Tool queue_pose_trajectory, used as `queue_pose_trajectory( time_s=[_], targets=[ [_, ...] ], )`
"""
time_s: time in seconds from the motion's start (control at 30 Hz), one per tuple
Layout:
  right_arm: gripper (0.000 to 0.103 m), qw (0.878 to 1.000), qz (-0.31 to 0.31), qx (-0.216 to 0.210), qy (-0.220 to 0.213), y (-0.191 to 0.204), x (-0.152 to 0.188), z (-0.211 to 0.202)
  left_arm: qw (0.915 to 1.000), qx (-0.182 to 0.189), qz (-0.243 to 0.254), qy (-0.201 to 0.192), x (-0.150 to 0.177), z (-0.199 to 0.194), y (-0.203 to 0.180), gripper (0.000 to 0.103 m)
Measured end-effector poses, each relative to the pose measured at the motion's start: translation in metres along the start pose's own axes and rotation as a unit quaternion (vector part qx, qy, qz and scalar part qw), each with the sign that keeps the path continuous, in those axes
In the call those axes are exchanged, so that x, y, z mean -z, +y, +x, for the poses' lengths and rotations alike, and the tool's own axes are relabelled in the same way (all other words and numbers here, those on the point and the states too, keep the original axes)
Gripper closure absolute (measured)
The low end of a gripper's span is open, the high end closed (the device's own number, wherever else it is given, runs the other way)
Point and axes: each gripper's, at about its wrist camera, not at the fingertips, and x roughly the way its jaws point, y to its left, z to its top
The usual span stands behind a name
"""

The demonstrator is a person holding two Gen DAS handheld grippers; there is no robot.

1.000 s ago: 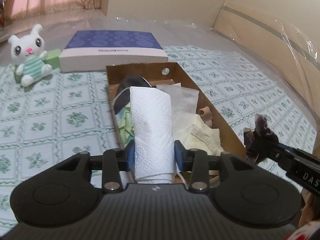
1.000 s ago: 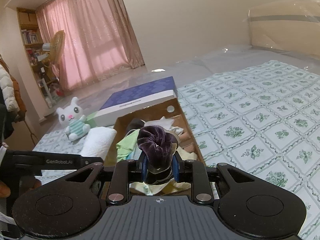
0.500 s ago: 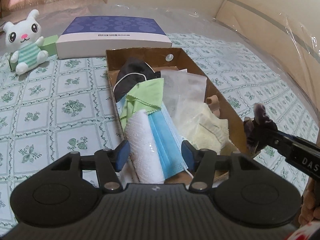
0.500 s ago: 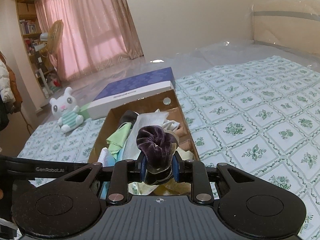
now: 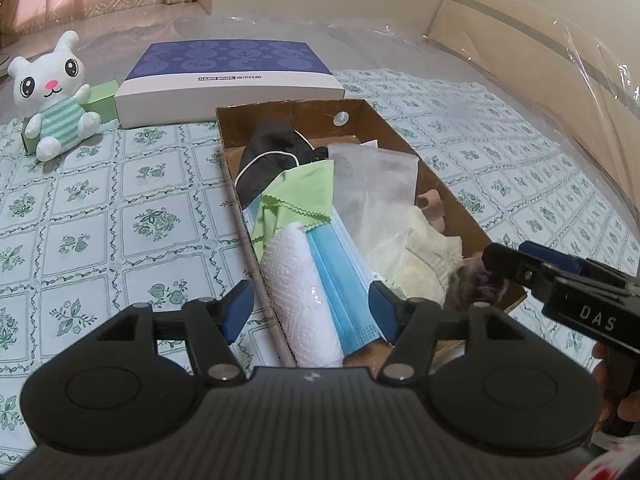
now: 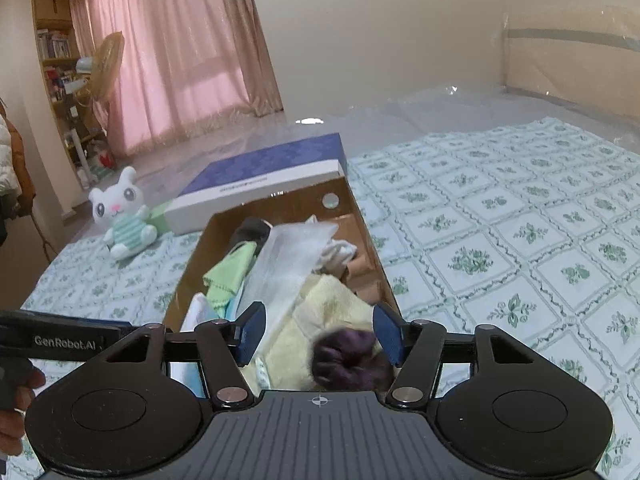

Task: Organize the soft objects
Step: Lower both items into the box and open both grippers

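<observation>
Here, left tongs (image 5: 311, 312) wide over paper towel roll (image 5: 302, 300), right tongs (image 6: 319, 336) wide, purple scrunchie (image 6: 350, 362) loose between.

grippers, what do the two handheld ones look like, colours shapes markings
The left gripper and right gripper match: matte black bodies with a ribbed centre, two round disc-shaped lobes, silver pivot screws and blue finger pads. Seen from the side, the right one carries white "DAS" lettering and the left one reads "GenRobot.AI". No cables show.
</observation>
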Motion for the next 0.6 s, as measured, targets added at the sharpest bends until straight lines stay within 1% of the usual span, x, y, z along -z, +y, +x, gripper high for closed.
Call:
queue_pose_trajectory(
  time_s=[0.17, 0.6],
  targets=[
    [0.043, 1.0, 0.003, 0.002, 0.008, 0.001, 0.003, -0.001, 1.0, -0.001, 0.001, 0.0, 0.0, -0.001, 0.001, 0.042],
    [0.043, 1.0, 0.005, -0.002, 0.0, 0.007, 0.001, -0.017, 0.9999, -0.001, 0.004, -0.014, -0.001, -0.016, -0.001, 0.042]
  ],
)
